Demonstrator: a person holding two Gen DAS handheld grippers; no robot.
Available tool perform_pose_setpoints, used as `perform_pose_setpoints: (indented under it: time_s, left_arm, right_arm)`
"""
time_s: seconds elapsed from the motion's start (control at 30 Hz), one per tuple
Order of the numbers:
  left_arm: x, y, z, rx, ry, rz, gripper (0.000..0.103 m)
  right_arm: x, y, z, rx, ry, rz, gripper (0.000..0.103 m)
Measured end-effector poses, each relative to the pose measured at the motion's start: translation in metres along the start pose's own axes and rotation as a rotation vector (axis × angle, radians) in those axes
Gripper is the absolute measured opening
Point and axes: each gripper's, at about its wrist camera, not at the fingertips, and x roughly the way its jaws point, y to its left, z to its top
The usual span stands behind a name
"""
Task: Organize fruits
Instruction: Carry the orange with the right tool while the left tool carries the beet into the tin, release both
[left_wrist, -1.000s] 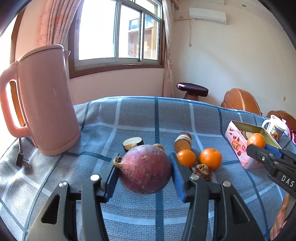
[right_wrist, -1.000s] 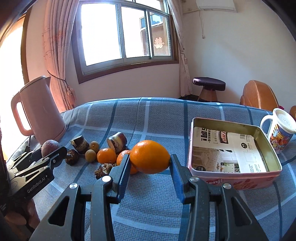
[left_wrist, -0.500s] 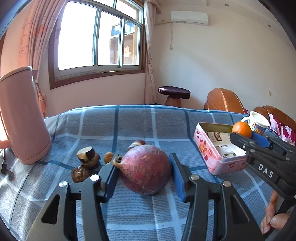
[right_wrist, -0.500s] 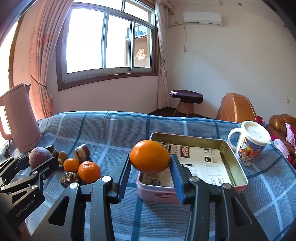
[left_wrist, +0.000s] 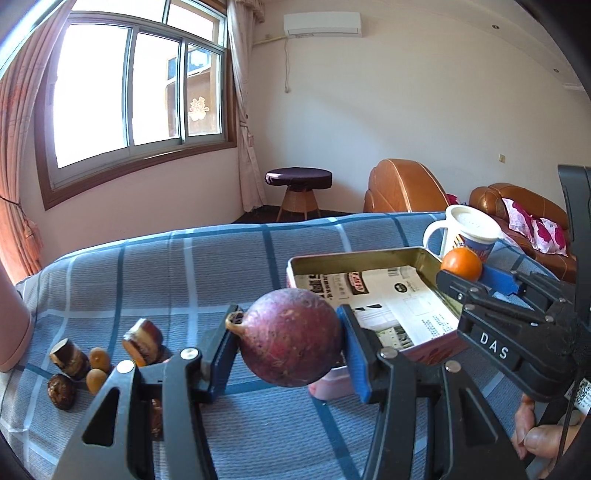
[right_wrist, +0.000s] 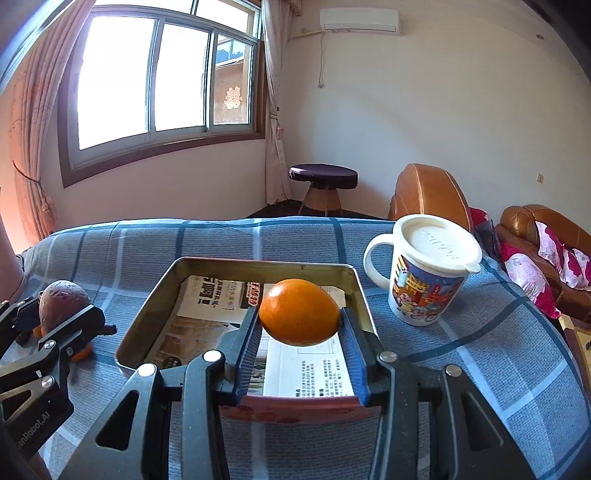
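My left gripper (left_wrist: 290, 345) is shut on a round purple passion fruit (left_wrist: 291, 336) and holds it in the air just left of a metal tin (left_wrist: 354, 258) lined with printed paper. My right gripper (right_wrist: 299, 334) is shut on an orange (right_wrist: 299, 312) and holds it above the tin's inside (right_wrist: 258, 266). The right gripper with the orange (left_wrist: 461, 264) also shows at the right of the left wrist view. The left gripper with the passion fruit (right_wrist: 62, 299) shows at the left of the right wrist view.
Small fruits and cut brown pieces (left_wrist: 142, 341) lie on the blue checked cloth (left_wrist: 184, 273) left of the tin. A lidded white mug (right_wrist: 424, 269) stands right of the tin. A pink kettle's edge (left_wrist: 11, 332) is far left. Chairs and a stool stand behind.
Both grippers moved right toward the tin with their fruits. The orange now hangs over the tin's inside, and the passion fruit has come up beside its left wall.
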Motion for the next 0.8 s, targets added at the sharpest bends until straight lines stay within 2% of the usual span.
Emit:
perform_pose_setpoints:
  time_s: [0.27,0.57,0.8]
  left_arm:
    - [0.037,-0.029,0.009,0.005,0.072,-0.047,0.054]
    - [0.059,-0.037,0.005,0.035,0.147,-0.049,0.054]
    - [0.065,-0.041,0.003,0.056,0.174,-0.039,0.054]
  right_arm:
    - [0.029,-0.020,-0.004,0.010,0.104,0.017,0.045]
    - [0.042,-0.020,-0.007,-0.002,0.147,0.042,0.045]
    - [0.047,-0.017,-0.009,-0.012,0.170,0.067,0.045]
